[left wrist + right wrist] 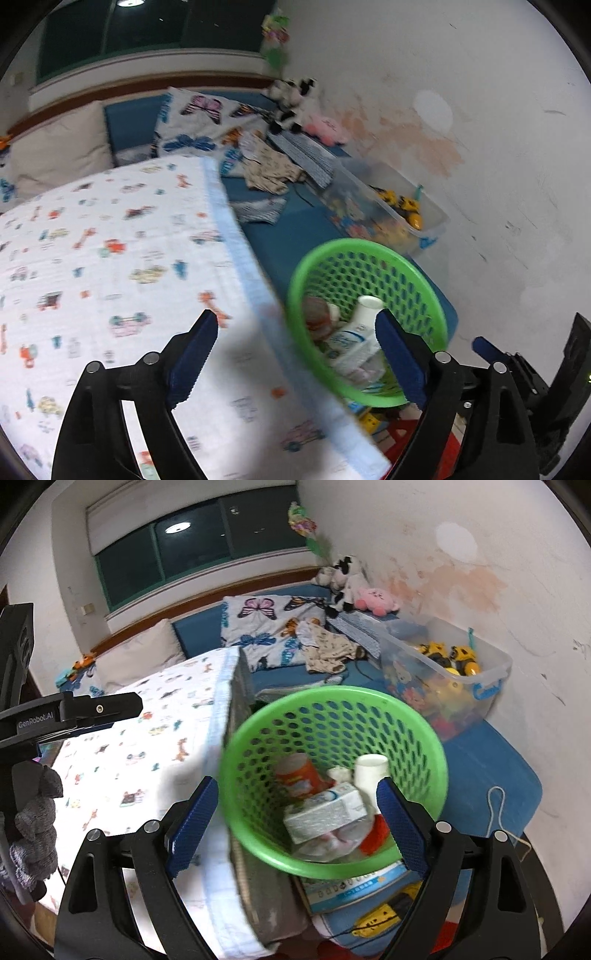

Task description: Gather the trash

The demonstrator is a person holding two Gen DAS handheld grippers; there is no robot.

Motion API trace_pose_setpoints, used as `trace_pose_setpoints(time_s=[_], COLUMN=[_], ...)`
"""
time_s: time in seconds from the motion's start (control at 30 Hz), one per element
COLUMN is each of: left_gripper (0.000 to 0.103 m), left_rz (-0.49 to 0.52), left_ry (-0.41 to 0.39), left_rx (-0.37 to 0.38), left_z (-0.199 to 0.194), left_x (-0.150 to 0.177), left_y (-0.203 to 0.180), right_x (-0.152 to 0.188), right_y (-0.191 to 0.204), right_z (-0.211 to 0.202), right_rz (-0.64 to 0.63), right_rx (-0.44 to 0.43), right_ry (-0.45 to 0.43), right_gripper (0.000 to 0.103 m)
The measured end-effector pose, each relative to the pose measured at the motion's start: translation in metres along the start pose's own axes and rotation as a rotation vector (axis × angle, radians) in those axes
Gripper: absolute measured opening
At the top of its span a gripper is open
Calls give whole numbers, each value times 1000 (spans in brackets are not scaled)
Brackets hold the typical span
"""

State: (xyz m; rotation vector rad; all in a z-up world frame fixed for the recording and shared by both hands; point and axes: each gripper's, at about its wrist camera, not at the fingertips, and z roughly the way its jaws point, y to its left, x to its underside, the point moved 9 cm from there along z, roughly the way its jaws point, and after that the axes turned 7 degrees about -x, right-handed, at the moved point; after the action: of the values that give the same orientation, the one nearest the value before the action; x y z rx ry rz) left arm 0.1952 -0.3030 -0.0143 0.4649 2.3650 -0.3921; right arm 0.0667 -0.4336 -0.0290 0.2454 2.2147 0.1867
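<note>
While both grippers hang over the edge of the bed, their fingers stand wide apart with nothing between the pads. The left gripper [293, 354] is above the printed white blanket [110, 258], and its right-hand finger overlaps the rim of the green basket [406, 266]. The right gripper [297, 827] is directly over that basket [258, 738], looking down into it.

The basket stands just right of the blanket's pale blue border, against the side of the mattress, on a heap of books and toys. Inside lie an orange can [299, 775], a white cup [371, 771] upright at the far right, a white carton [325, 814] lying on its side over crumpled plastic wrapping [328, 843], and something red [376, 834] near the right-hand finger.

Farther off on the blue bed sit a butterfly pillow [262, 627], rumpled clothes [328, 650], a clear tub of toys [443, 672] by the wall, and plush animals [347, 579] in the corner.
</note>
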Motion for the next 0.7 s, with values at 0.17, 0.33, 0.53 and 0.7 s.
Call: trace_pose_setpoints(time_s=[0.17, 0.33, 0.53, 0.7], left_gripper=[90, 92, 94, 94], left_rz=[-46, -73, -120, -168], left_ry=[-34, -64, -101, -110], left_rx=[-74, -155, -240, -300], left_z=[-18, -34, -55, -67], left_x=[6, 16, 25, 38], left_y=[42, 78, 117, 149], right_x=[0, 2, 3, 3], right_y=[32, 58, 90, 117], right_z=[1, 3, 9, 13], right_rz=[-55, -89, -109, -112], right_rx=[-20, -45, -97, -140], right_ry=[-9, -9, -9, -8], right_gripper=[91, 93, 95, 96])
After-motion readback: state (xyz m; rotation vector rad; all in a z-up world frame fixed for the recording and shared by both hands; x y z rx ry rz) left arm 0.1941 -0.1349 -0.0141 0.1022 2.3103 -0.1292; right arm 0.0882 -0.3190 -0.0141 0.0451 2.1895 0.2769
